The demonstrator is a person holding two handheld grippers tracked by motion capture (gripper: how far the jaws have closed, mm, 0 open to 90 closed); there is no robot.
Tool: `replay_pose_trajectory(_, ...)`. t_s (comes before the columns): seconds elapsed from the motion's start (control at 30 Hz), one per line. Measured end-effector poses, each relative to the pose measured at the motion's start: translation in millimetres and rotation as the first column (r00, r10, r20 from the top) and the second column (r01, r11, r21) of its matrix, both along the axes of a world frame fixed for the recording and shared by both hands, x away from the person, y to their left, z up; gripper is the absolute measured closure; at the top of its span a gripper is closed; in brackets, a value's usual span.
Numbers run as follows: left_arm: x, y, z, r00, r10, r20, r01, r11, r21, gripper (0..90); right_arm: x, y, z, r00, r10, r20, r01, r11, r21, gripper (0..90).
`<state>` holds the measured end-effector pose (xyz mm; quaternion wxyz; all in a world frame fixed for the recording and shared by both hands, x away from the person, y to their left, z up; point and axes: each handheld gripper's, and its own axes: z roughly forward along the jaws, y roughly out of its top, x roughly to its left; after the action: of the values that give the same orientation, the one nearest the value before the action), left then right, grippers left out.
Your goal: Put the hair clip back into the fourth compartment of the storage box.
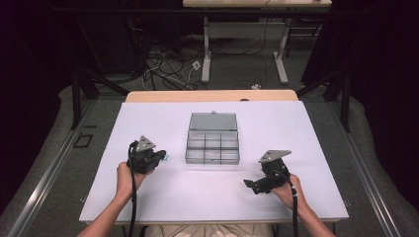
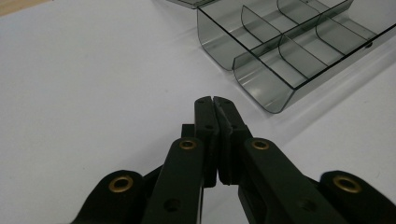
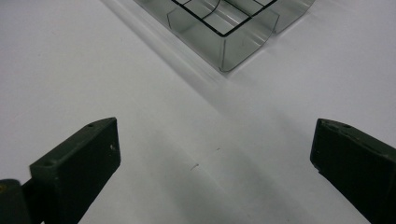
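Note:
A clear grey compartment box (image 1: 212, 146) stands in the middle of the white table (image 1: 163, 197), its lid (image 1: 213, 121) laid open at the far side. My left gripper (image 1: 159, 158) rests left of the box, held in a hand. In the left gripper view its jaws meet (image 2: 214, 101) with nothing between them, and the box (image 2: 289, 46) lies ahead to the right. My right gripper (image 1: 256, 178) sits near the box's front right corner. Its fingers (image 3: 88, 154) stand wide apart over bare table, the gripper (image 3: 215, 140) open, with a corner of the box (image 3: 224, 28) beyond.
The box's compartments look empty from what shows. A wooden table edge (image 1: 212, 96) runs behind the white surface. Beyond it are a desk's legs (image 1: 206, 54) and cables (image 1: 163, 69) on the floor. Dark curtains flank both sides.

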<state>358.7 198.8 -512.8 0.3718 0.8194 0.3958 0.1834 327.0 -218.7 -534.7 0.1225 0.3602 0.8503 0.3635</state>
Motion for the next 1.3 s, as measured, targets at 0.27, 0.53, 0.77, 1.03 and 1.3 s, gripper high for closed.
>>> replay_pose_trajectory(0.27, 0.2, -4.6, 2.1, 0.9999, -0.011, 0.01, 0.011, 0.9999, 0.007, 89.3, 0.3, 0.0, -0.2, 1.0, -0.003, 0.0, 0.003, 1.0, 0.0, 1.1)
replay_pose_trajectory(0.53, 1.3, -10.2, 4.8, 0.9994, -0.017, 0.03, 0.017, 0.9998, 0.002, 89.3, 1.1, 0.7, -1.0, 1.0, -0.001, 0.0, 0.001, 1.0, 0.0, 1.1)
replay_pose_trajectory(0.77, 2.8, -13.6, 6.5, 0.9991, -0.019, 0.037, 0.019, 0.9998, 0.006, 89.3, 1.2, 0.9, -1.0, 1.0, 0.003, 0.001, -0.003, 1.0, -0.002, 1.1)
replay_pose_trajectory(1.03, 5.4, -18.1, 7.7, 0.998, -0.024, 0.059, 0.024, 0.9997, 0.002, 89.3, 1.6, 1.2, -0.8, 1.0, 0.007, -0.007, -0.007, 0.9999, -0.008, 1.1)
replay_pose_trajectory(1.3, 7.5, -25.8, 8.7, 0.9972, -0.032, 0.067, 0.032, 0.9995, 0.0, 89.2, 1.6, 1.1, -0.9, 0.9999, 0.01, -0.006, -0.01, 0.9999, -0.013, 1.1)
